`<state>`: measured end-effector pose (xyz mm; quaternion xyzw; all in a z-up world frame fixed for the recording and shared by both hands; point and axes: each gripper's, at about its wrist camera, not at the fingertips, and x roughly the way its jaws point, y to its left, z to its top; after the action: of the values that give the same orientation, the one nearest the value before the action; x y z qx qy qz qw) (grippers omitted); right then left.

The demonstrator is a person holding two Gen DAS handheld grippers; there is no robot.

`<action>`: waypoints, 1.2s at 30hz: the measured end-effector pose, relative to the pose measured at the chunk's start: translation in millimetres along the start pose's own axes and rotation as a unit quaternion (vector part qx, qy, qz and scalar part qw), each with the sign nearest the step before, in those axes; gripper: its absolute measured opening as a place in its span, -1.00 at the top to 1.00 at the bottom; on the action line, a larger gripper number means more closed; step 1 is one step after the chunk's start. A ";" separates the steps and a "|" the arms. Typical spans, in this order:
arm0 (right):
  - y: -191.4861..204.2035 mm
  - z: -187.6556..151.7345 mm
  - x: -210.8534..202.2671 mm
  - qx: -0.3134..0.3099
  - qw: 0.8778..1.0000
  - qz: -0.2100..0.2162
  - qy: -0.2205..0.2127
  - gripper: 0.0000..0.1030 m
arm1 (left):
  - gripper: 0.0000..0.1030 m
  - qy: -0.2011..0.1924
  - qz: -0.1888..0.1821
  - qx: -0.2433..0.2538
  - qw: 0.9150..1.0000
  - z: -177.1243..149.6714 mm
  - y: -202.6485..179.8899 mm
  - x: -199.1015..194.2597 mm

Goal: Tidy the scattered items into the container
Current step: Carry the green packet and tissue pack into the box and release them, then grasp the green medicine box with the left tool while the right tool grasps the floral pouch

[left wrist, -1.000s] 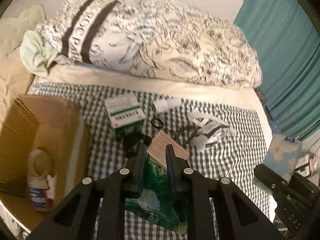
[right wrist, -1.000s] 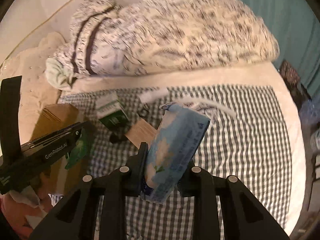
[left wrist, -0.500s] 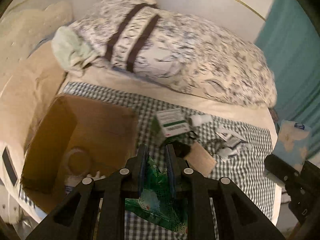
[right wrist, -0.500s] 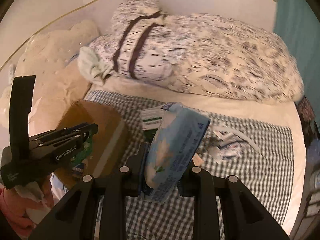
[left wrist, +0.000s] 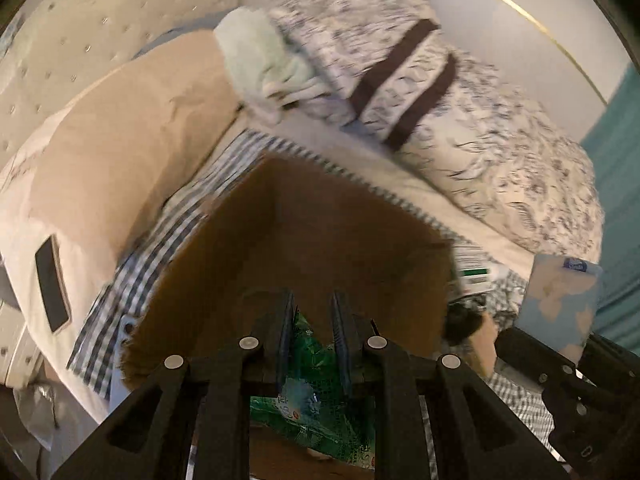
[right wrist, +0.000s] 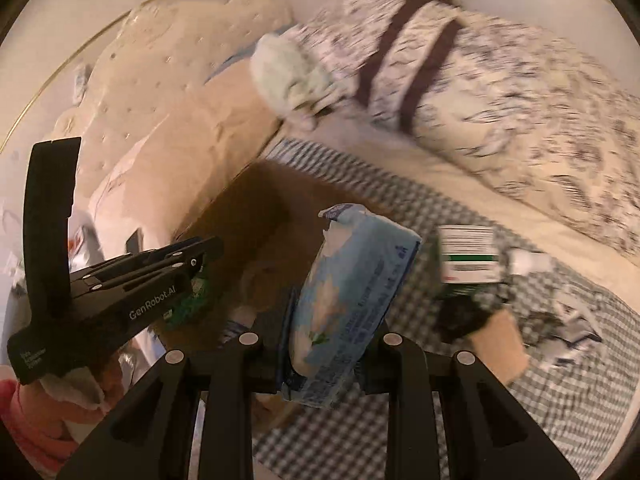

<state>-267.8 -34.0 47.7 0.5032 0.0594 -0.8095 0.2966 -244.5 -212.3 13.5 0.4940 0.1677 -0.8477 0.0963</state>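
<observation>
We see a wide bed covered by a dark-and-white checked cloth point(right wrist: 460, 216), with a rumpled white duvet printed in black and crossed by two brown bands point(left wrist: 460, 112) lying along its far side. Next in size is the open brown cardboard box point(left wrist: 320, 232), which stands on the checked cloth near a tan pillow point(left wrist: 132, 148). Above the box's opening hangs our left gripper point(left wrist: 312, 320), its jaws clenched on a crinkled green plastic packet point(left wrist: 316, 380). Our right gripper point(right wrist: 336, 320) is beside the box, over its near right edge, and grasps a pale blue soft pack of tissues printed with flowers point(right wrist: 352, 280), held tilted. On the cloth to the right of the box lies a white carton with a green stripe point(right wrist: 468, 256), with a black object point(right wrist: 464, 316) just beside it and crumpled white wrappers point(right wrist: 568, 328) further right; the blur hides their details. A dark flat phone point(left wrist: 50, 284) lies on the pale sheet left of the box.
</observation>
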 end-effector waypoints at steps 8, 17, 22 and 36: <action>26.3 2.1 55.0 -0.007 0.999 0.034 0.036 0.52 | 0.62 0.036 0.002 -0.007 0.999 -18.4 34.1 34.8; 19.8 11.3 48.4 0.041 0.998 0.037 0.002 -0.29 | -0.69 0.043 -0.024 0.009 0.999 -15.2 28.5 33.4; 15.4 12.5 31.1 0.055 0.998 0.028 -0.011 -0.29 | -0.69 0.047 -0.026 0.041 0.998 -5.3 10.5 26.3; -93.5 -51.4 -91.4 0.132 0.987 -0.067 -0.069 -0.29 | -0.72 0.030 -0.054 0.130 0.990 -30.3 -132.6 -5.0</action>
<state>-249.2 101.1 81.5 0.4757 -0.0351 -0.8611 0.1761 -261.2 -78.1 29.1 0.5180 0.0856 -0.8508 -0.0199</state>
